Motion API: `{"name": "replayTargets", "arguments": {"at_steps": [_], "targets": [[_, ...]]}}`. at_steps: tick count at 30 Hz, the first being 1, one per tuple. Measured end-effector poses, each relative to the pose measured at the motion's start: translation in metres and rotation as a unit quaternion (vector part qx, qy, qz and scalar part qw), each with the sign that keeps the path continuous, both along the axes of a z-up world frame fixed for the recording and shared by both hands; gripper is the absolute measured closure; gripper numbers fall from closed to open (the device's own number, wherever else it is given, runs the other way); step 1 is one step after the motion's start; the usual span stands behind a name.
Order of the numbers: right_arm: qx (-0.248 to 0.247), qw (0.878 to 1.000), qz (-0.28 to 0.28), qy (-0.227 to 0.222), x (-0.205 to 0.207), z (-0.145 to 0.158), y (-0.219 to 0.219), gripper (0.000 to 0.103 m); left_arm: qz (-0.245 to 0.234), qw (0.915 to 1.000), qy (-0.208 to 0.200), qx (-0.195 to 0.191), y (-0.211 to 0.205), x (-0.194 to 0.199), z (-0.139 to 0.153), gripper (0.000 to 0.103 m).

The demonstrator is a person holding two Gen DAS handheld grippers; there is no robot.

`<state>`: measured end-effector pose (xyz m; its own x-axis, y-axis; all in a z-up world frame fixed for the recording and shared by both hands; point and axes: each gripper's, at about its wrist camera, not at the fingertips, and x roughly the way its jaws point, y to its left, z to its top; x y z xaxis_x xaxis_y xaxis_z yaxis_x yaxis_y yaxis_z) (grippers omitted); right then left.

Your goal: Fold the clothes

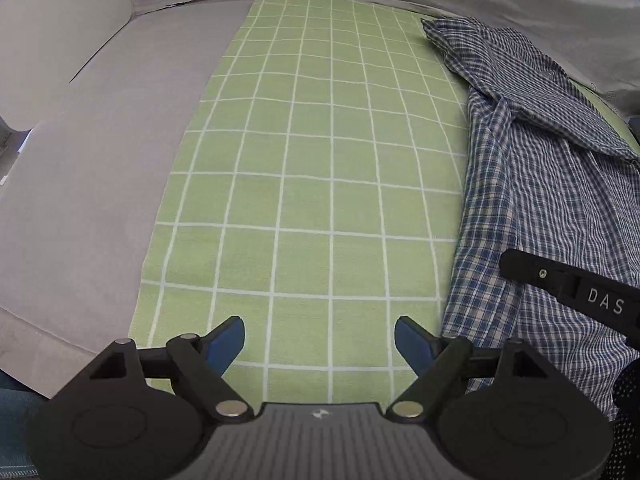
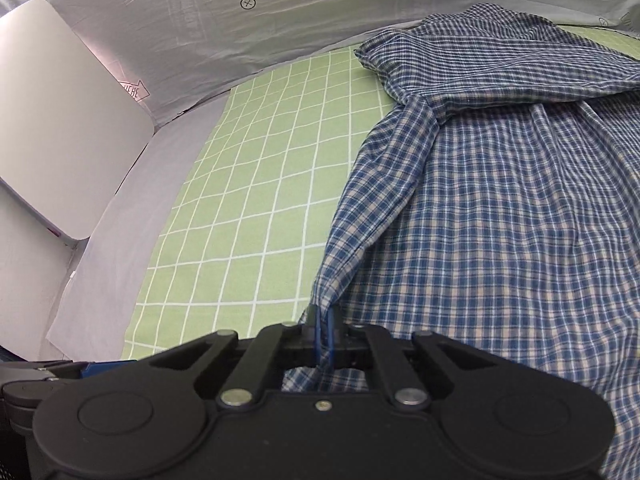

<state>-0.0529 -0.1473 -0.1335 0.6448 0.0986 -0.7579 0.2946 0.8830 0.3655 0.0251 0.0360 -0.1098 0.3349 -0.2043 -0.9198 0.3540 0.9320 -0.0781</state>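
A blue and white plaid shirt (image 2: 500, 208) lies crumpled over the right part of a green checked cloth (image 2: 272, 168). My right gripper (image 2: 323, 328) is shut on the shirt's near left edge, and the fabric rises into a pinched fold between the fingers. In the left wrist view the same plaid shirt (image 1: 540, 184) covers the right side, with the right gripper's black body (image 1: 576, 288) resting over it. My left gripper (image 1: 319, 338) stands open above the bare green checked cloth (image 1: 312, 160), blue pads apart, nothing between them.
The green cloth lies on a grey surface (image 1: 88, 184). A pale sheet with carrot prints (image 2: 280, 12) runs along the back. A white rounded panel (image 2: 60, 120) stands at the left. Blue denim (image 1: 16, 432) shows at the lower left corner.
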Motion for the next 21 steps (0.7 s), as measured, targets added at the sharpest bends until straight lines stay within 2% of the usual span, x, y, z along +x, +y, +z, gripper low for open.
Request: {"name": "replayTargets", "arguments": {"at_steps": [12, 21], "targets": [[0.026, 1.0, -0.006, 0.005, -0.044, 0.004, -0.08, 0.1, -0.007, 0.9999, 0.014, 0.003, -0.067, -0.046, -0.006, 0.02], [0.023, 1.0, 0.004, 0.01, -0.058, 0.006, -0.112, 0.1, -0.009, 0.9998, 0.02, 0.005, -0.1, -0.064, -0.009, 0.02]]}}
